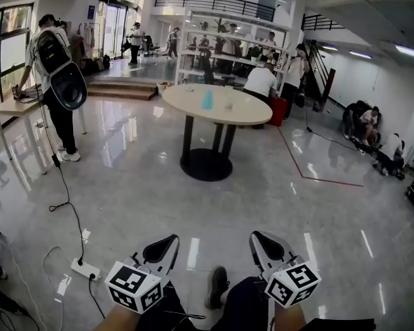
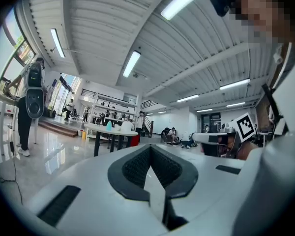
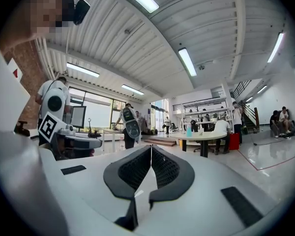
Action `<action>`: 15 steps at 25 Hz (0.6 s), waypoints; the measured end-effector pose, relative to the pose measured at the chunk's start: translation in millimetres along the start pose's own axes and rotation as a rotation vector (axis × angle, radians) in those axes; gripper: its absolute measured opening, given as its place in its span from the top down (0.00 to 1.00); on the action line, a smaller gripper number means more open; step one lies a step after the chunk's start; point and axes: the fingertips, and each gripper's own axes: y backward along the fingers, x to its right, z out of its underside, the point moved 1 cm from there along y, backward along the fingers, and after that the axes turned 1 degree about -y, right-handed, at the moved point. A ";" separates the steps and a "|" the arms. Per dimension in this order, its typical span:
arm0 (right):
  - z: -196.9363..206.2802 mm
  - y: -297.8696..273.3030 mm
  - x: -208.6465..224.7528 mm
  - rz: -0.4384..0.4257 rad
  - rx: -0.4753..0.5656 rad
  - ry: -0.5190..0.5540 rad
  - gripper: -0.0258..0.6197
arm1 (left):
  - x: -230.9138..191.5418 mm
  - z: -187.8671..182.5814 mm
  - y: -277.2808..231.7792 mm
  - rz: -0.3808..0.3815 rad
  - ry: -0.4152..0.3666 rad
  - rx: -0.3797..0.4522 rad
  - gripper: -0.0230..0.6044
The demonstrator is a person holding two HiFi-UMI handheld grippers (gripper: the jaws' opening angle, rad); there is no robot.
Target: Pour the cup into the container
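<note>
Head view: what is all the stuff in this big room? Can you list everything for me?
Round table: one, beige top, black foot, middle of room.
Blue cup: one, light blue, on the table; far off, maybe a bottle.
Small container: one, pale, on the table beside it.
Shelf rack: one, white, behind the table.
Person with backpack: one, white top, black pack, at left.
People on the floor: a few, by the right wall.
Power strip: one, white, floor, near left.
Red line: one, floor right of the table.
Shoe: one, dark, bottom middle.
Left tool: one, white and black, bottom, shut, empty.
Right tool: one, same colours, bottom, shut, empty.
</note>
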 end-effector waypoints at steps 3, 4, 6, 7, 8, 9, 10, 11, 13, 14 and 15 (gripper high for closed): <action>2.3 -23.8 35.9 -0.009 0.009 -0.003 0.95 | -7.6 5.1 -47.4 0.000 0.015 -0.010 0.98; 5.4 -33.3 49.0 -0.011 0.007 -0.012 0.95 | -9.3 7.0 -63.3 0.007 0.014 -0.018 0.98; 8.9 -50.6 74.2 -0.004 0.012 -0.029 0.95 | -12.8 10.0 -90.0 0.023 -0.005 -0.037 0.98; 8.0 -58.3 85.6 0.003 0.020 -0.033 0.95 | -15.8 10.3 -100.8 0.026 -0.017 -0.044 0.98; 6.0 -66.4 95.1 0.005 0.029 -0.035 0.95 | -20.5 9.4 -109.9 0.023 -0.025 -0.046 0.98; 4.1 -75.4 102.5 0.003 0.035 -0.035 0.95 | -26.6 7.8 -118.0 0.014 -0.025 -0.045 0.98; 3.1 -85.1 108.9 -0.003 0.038 -0.035 0.95 | -33.3 6.9 -126.0 0.005 -0.019 -0.044 0.98; 3.3 -95.5 115.4 -0.010 0.039 -0.035 0.95 | -39.7 7.2 -134.8 -0.002 -0.011 -0.043 0.98; 6.1 -116.4 128.9 -0.026 0.036 -0.035 0.95 | -51.9 10.3 -154.1 -0.009 -0.005 -0.043 0.98; 7.7 -126.2 134.8 -0.034 0.033 -0.035 0.95 | -58.3 11.3 -163.3 -0.016 -0.005 -0.043 0.98; 8.6 -135.9 140.3 -0.042 0.029 -0.034 0.95 | -65.6 10.9 -172.3 -0.025 -0.004 -0.040 0.98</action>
